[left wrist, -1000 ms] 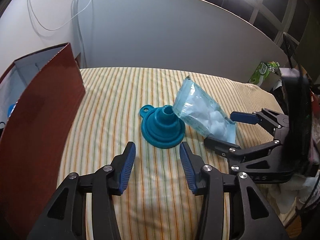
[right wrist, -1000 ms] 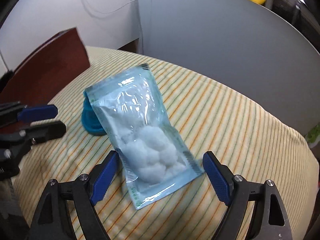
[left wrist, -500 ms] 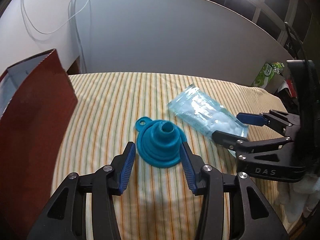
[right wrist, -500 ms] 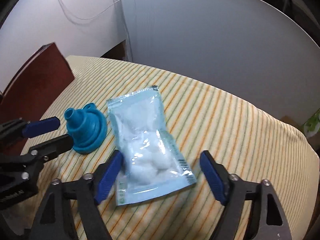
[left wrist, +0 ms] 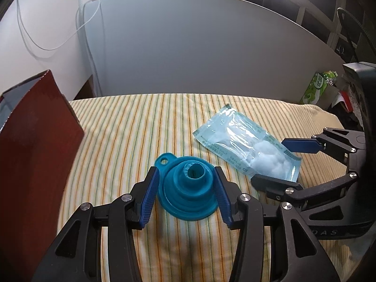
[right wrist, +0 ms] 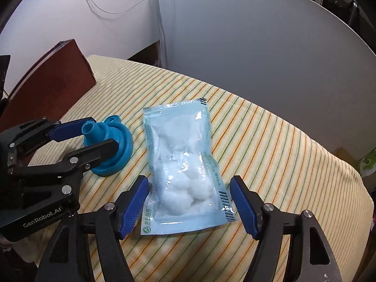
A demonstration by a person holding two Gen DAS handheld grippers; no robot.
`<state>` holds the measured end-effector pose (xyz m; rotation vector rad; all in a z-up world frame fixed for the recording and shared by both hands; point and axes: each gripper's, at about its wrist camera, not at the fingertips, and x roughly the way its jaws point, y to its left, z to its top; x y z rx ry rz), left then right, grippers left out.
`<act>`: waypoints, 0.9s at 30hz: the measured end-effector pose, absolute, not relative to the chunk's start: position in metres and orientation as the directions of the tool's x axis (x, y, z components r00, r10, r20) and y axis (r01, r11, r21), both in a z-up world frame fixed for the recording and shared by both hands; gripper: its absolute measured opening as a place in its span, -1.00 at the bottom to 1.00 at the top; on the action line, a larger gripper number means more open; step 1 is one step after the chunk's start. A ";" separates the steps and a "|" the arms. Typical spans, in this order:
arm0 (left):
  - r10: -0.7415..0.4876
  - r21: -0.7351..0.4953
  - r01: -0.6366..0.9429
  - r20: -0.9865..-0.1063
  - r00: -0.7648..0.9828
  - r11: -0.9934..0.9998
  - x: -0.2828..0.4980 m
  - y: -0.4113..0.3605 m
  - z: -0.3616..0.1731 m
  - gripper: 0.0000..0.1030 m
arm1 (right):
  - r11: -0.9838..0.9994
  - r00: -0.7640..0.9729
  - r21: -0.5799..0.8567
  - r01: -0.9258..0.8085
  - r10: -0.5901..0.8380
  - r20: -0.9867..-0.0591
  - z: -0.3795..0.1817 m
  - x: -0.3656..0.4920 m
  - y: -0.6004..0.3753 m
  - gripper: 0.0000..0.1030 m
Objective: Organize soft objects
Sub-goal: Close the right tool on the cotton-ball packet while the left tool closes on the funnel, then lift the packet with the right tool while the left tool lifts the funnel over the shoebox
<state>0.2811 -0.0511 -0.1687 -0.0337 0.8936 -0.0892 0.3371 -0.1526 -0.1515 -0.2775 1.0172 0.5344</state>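
A blue collapsible funnel (left wrist: 189,193) stands wide end down on the striped cloth; it also shows in the right wrist view (right wrist: 110,144). My left gripper (left wrist: 185,197) is open, its blue pads on either side of the funnel. A clear blue bag of cotton balls (right wrist: 185,168) lies flat to the funnel's right; it also shows in the left wrist view (left wrist: 246,145). My right gripper (right wrist: 189,208) is open with its pads on either side of the bag's near end.
A dark red box (left wrist: 30,155) stands open-topped at the left edge of the cloth (left wrist: 131,127). A grey panel (left wrist: 188,47) rises behind the table. A green packet (left wrist: 317,87) sits off the far right.
Both grippers moved forward. The left pads now flank the funnel, which was ahead of them. The bag, tilted up a second ago, now lies flat between the right pads.
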 end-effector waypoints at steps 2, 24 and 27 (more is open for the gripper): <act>-0.101 -0.069 0.075 -0.771 0.628 0.995 0.280 -0.050 -0.169 -0.14 | 0.834 0.418 -0.005 -0.552 0.271 -0.867 -0.152 0.335 -0.150 0.32; -0.163 -0.112 0.119 -0.727 0.667 0.987 0.240 -0.044 -0.147 -0.37 | 0.875 0.429 0.071 -0.479 0.304 -0.851 -0.144 0.308 -0.173 -0.16; -0.177 -0.122 0.128 -0.712 0.679 0.984 0.228 -0.041 -0.135 -0.37 | 0.874 0.449 0.061 -0.482 0.306 -0.839 -0.134 0.294 -0.175 -0.16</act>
